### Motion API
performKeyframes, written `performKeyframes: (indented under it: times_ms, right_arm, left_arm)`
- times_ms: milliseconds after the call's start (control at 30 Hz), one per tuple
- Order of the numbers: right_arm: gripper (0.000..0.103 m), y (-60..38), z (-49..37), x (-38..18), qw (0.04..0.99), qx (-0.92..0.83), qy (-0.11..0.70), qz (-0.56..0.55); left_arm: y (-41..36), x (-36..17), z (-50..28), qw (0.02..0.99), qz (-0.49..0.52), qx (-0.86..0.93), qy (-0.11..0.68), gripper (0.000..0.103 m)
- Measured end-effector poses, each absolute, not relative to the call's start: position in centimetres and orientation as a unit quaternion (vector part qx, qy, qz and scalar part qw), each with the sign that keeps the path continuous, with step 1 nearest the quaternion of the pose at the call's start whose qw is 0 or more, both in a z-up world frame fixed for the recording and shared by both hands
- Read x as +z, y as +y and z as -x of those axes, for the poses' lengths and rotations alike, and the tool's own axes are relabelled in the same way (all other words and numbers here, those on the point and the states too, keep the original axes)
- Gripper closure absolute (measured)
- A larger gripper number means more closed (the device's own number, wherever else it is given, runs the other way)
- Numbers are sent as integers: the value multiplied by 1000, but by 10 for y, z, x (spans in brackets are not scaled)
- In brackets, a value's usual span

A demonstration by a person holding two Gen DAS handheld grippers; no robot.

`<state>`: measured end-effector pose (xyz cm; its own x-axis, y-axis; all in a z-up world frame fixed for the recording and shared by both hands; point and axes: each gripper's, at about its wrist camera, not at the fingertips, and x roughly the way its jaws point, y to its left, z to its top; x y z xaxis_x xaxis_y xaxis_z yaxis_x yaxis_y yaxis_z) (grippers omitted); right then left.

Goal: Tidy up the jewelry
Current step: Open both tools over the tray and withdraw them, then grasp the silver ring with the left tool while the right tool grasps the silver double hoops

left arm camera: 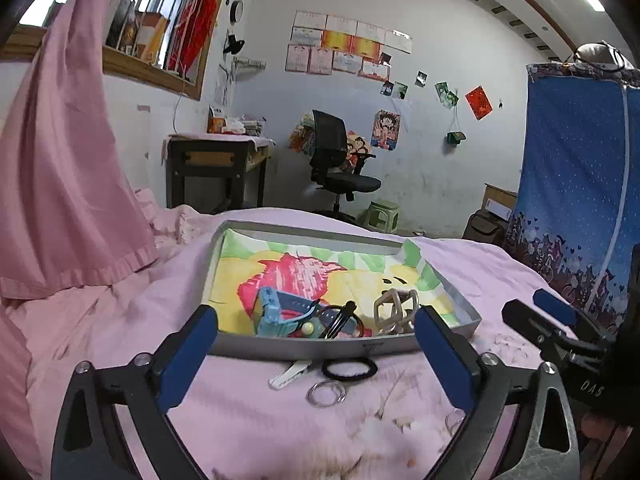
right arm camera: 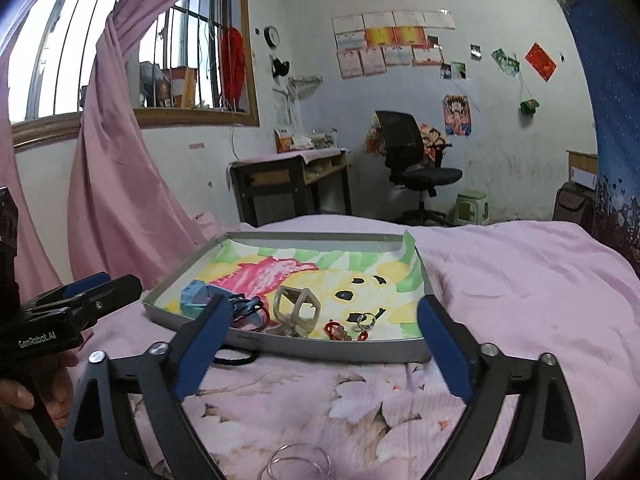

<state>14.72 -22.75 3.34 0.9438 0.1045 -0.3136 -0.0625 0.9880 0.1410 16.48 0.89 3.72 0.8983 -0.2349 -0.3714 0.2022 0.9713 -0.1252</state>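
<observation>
A shallow grey tray (left arm camera: 304, 349) (right arm camera: 340, 352) lined with a coloured drawing lies on the pink bed. It holds a blue watch (left arm camera: 276, 312) (right arm camera: 196, 298), black hair ties (left arm camera: 340, 320), a beige geometric frame (left arm camera: 394, 310) (right arm camera: 298, 308), a red bead piece (right arm camera: 340, 330) and a silver ring (right arm camera: 366, 320). In front of the tray lie a black hair tie (left arm camera: 350, 369), a white clip (left arm camera: 289, 374) and clear rings (left arm camera: 326, 394) (right arm camera: 298, 462). My left gripper (left arm camera: 316, 344) and right gripper (right arm camera: 324, 336) both stand open with nothing between their fingers, near the tray's front edge.
A pink curtain (left arm camera: 60, 160) hangs at the left. Beyond the bed stand a desk (left arm camera: 216, 168), a black office chair (left arm camera: 340, 160) and a green stool (left arm camera: 382, 216). A blue fabric wardrobe (left arm camera: 580, 180) stands at the right. A hand (right arm camera: 24, 392) holds the left gripper.
</observation>
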Motion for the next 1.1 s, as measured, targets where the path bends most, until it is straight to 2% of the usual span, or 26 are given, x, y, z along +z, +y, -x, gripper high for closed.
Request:
performKeyframes:
  times_ms: [500, 1100]
  right_arm:
    - [9, -230, -103, 22, 983, 44, 168, -60]
    - [9, -223, -109, -10, 958, 41, 284, -20]
  left_arm:
    - [24, 20, -124, 974, 15, -99, 202, 1]
    - [21, -9, -142, 947, 7, -114, 299, 1]
